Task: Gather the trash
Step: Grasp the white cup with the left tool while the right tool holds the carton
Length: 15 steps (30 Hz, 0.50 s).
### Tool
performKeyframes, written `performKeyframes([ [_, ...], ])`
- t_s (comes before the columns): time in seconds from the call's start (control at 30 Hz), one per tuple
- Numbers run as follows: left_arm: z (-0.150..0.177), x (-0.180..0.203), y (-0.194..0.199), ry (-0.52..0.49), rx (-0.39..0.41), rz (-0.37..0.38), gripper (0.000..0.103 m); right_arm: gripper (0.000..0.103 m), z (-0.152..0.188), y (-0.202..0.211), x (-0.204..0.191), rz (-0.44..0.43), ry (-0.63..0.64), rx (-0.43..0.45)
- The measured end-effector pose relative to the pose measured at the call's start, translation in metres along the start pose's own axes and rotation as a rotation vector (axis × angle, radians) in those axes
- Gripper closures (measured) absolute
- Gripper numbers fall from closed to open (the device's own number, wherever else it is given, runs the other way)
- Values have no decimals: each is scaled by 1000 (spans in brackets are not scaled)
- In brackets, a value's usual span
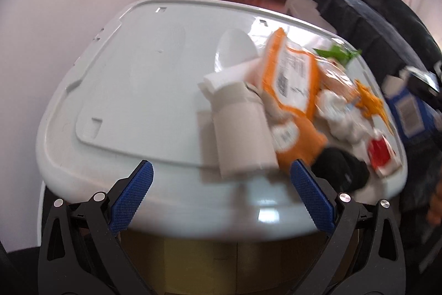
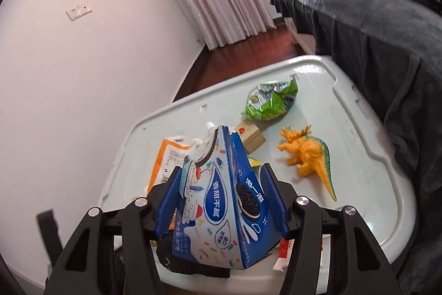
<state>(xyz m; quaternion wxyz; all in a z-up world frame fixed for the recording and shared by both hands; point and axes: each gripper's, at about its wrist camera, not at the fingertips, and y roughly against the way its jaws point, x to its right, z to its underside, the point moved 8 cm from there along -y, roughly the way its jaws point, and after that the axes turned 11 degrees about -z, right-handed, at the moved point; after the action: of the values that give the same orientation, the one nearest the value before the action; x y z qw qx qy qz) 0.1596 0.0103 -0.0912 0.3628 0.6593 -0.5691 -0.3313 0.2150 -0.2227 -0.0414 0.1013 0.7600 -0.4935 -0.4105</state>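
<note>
Here the right tool [image 2: 221, 201] clamps a blue-and-white cardboard cookie box [image 2: 218, 201] above the pale grey plastic table [image 2: 359, 170]. The left tool [image 1: 221, 179] hangs spread and empty before a white paper roll [image 1: 243, 134] among orange wrappers [image 1: 292, 79].

The blue and white cookie box [image 2: 221, 201] carries white Chinese characters in blue drop shapes: 香甜不腻 on the large one, 泡一泡 along the darker side panel, and a weight line near the lower edge ending in 97克. The orange packet [image 1: 292, 79] has a white label and barcode, too blurred to read.
</note>
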Motion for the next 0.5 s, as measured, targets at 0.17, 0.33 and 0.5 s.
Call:
performKeyframes([
  [0.17,-7,2,-22,-10,-39,-76,6,45,-2,6,-11,-15,24,14],
  [0.33,-17,6,-40,-40,-43,-116,6,45,-2,8,-9,-23,4,18],
  [0.5,-25,3,-54,-24,-45,-90,7,45,-1,8,-9,-16,6,17],
])
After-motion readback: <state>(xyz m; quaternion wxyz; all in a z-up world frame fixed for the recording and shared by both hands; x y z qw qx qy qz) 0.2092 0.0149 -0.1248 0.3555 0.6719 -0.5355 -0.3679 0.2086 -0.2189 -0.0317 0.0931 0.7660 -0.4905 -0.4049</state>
